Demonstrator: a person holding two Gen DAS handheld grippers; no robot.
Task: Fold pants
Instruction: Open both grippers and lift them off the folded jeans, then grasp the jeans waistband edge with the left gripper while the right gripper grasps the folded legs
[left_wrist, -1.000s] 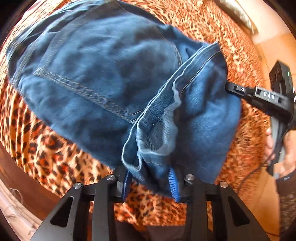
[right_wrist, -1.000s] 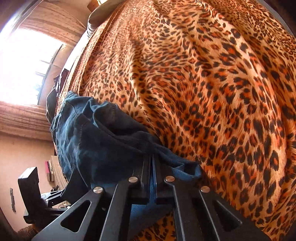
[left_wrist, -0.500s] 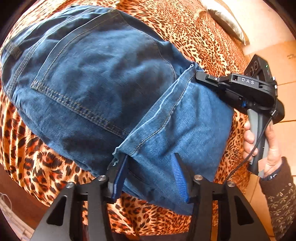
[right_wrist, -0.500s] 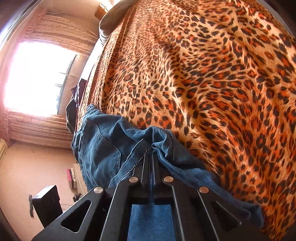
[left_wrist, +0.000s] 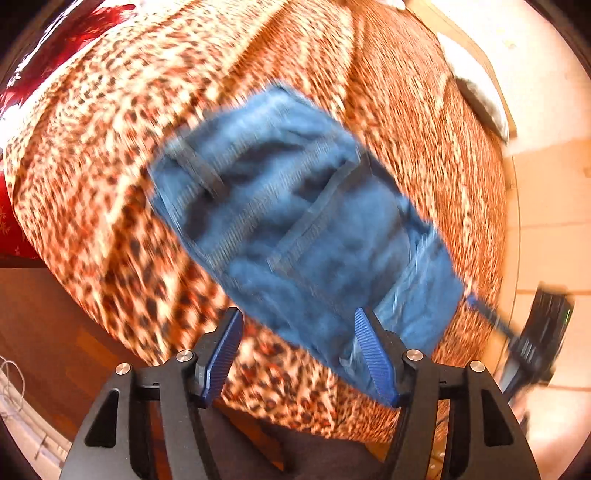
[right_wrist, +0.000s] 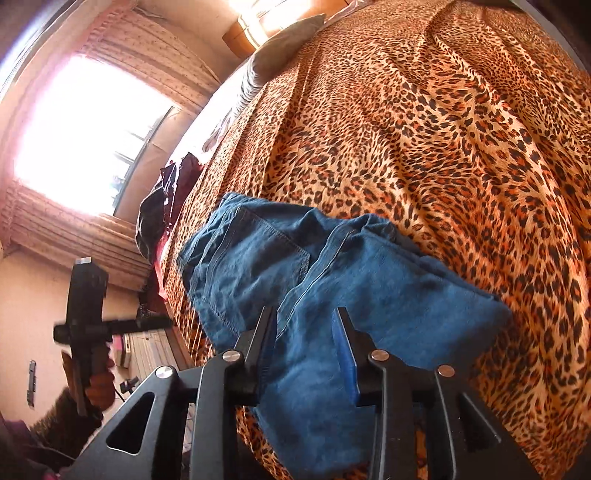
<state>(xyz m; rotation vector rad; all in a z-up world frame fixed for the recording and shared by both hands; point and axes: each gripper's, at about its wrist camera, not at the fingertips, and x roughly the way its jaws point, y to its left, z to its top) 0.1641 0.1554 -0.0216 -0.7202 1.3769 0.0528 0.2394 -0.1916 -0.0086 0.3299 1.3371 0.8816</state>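
The folded jeans lie in a compact bundle near the lower edge of the leopard-print bed cover, centre-bottom of the right wrist view and mid-frame in the blurred left wrist view. The left claw stands apart with nothing between its blue pads, its jaws having just been opening. The right claw has also just been opening and is apart above the denim, not pinching it. The step in hand looks like releasing after a fold. To do it well, both claws should lift straight off so no pad drags the top layer, then the edges should be checked for alignment before pressing flat.
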